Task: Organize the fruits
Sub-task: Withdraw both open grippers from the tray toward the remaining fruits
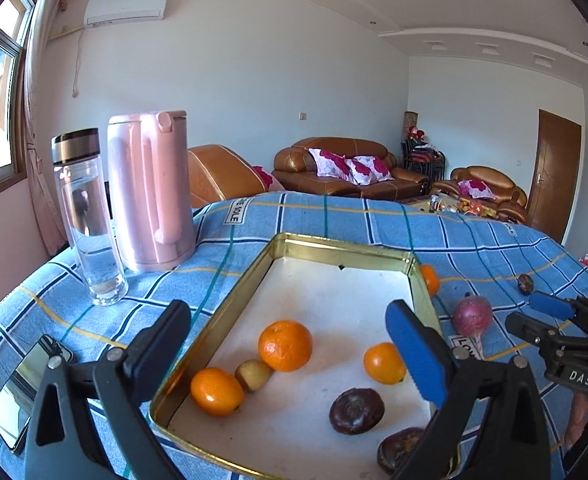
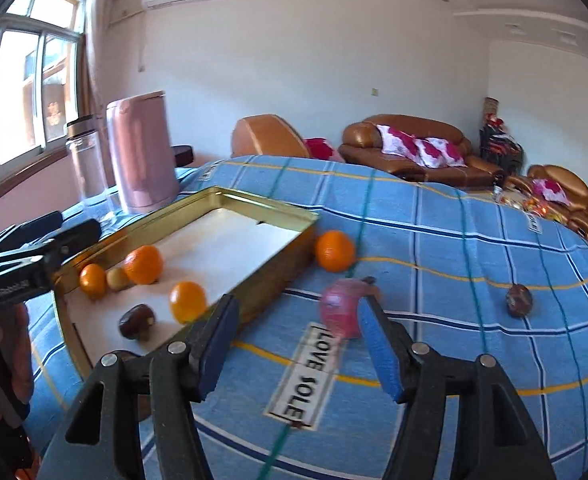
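The left tool (image 1: 290, 344) hangs wide over the gold tray (image 1: 214, 304), nothing between its fingers — three oranges (image 1: 285, 345), a small yellowish fruit (image 1: 253, 375) and two dark fruits (image 1: 357, 411) lie inside. The right tool (image 2: 298, 340) stands parted and empty on the blue checked worktop (image 2: 474, 300), near the pink fruit (image 2: 340, 308). Another orange (image 2: 334, 251) touches the tray's outer wall; a dark fruit (image 2: 519, 300) lies toward the right edge.

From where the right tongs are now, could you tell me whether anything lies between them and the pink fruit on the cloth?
Nothing visible does. The right tongs are open, with only bare tablecloth before the pink fruit. The gold tray sits off to their left.
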Tool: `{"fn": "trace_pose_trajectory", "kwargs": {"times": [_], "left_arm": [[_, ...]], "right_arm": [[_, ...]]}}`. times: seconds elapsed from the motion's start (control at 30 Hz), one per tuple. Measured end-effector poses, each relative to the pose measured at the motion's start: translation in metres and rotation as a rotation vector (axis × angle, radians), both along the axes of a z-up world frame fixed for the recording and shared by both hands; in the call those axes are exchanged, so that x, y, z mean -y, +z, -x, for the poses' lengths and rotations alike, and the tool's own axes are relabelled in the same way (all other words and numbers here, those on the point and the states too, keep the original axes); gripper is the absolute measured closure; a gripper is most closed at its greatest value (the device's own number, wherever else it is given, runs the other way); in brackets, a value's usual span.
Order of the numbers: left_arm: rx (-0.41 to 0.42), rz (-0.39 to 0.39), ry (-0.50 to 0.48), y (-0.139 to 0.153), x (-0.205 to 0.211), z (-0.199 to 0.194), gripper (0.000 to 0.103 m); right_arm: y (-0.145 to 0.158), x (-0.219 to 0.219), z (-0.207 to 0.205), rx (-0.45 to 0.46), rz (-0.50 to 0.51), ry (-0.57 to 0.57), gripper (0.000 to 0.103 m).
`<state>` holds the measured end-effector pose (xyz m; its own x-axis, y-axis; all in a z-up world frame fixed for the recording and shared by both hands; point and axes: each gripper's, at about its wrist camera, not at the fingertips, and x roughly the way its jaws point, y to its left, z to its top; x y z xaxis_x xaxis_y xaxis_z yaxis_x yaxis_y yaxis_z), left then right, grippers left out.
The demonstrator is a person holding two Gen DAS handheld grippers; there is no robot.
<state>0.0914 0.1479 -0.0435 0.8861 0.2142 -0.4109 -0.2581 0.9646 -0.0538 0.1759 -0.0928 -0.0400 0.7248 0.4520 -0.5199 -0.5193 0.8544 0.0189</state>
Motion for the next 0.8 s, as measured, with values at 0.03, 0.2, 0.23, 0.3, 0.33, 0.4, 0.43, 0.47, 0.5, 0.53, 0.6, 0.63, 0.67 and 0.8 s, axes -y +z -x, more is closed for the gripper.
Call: {"fn": "trace_pose_trajectory", "kwargs": {"times": [0.03, 0.2, 0.23, 0.3, 0.33, 0.4, 0.43, 0.47, 0.5, 0.53, 0.6, 0.63, 0.67, 0.8], "left_arm": [[0.006, 0.001, -0.001, 0.003, 0.001, -0.002, 0.001], [0.003, -0.021, 0.001, 0.007, 0.004, -0.02, 0.0], [0.001, -0.028, 0.013, 0.007, 0.002, -0.023, 0.0], [-0.002, -0.031, 0.035, 0.004, -0.008, -0.025, 0.0], [-0.004, -0.029, 0.048, 0.003, -0.013, -0.025, 0.0], [-0.017, -0.028, 0.066, -0.001, -0.023, -0.027, 0.0], [-0.024, -0.024, 0.069, -0.003, -0.027, -0.028, 0.0], [-0.032, -0.019, 0.07, -0.005, -0.031, -0.029, 0.0], [-0.035, -0.018, 0.07, -0.005, -0.034, -0.029, 0.0], [-0.03, -0.022, 0.074, -0.005, -0.037, -0.028, 0.0], [-0.025, -0.039, 0.084, -0.005, -0.039, -0.029, 0.0], [-0.033, -0.044, 0.08, -0.005, -0.041, -0.032, 0.0], [-0.042, -0.045, 0.077, -0.007, -0.042, -0.034, 0.0], [-0.054, -0.042, 0.074, -0.013, -0.047, -0.042, 0.0]], "right_arm": [[0.0, 0.01, -0.005, -0.008, -0.007, -0.03, 0.039], [0.001, 0.064, -0.016, -0.026, -0.048, -0.165, 0.039], [0.001, 0.075, -0.016, -0.029, -0.053, -0.188, 0.039], [0.001, 0.097, -0.015, -0.029, -0.055, -0.233, 0.038], [0.001, 0.107, -0.014, -0.028, -0.058, -0.25, 0.038], [0.001, 0.126, -0.013, -0.026, -0.061, -0.284, 0.037], [0.0, 0.134, -0.012, -0.024, -0.065, -0.298, 0.036], [0.0, 0.142, -0.012, -0.024, -0.072, -0.309, 0.036], [0.0, 0.148, -0.012, -0.026, -0.076, -0.321, 0.036], [0.0, 0.154, -0.012, -0.025, -0.08, -0.335, 0.036], [-0.001, 0.164, -0.013, -0.024, -0.093, -0.357, 0.036], [-0.001, 0.168, -0.014, -0.028, -0.101, -0.361, 0.036], [-0.002, 0.169, -0.015, -0.033, -0.104, -0.359, 0.036], [-0.005, 0.174, -0.013, -0.025, -0.116, -0.363, 0.036]]}}
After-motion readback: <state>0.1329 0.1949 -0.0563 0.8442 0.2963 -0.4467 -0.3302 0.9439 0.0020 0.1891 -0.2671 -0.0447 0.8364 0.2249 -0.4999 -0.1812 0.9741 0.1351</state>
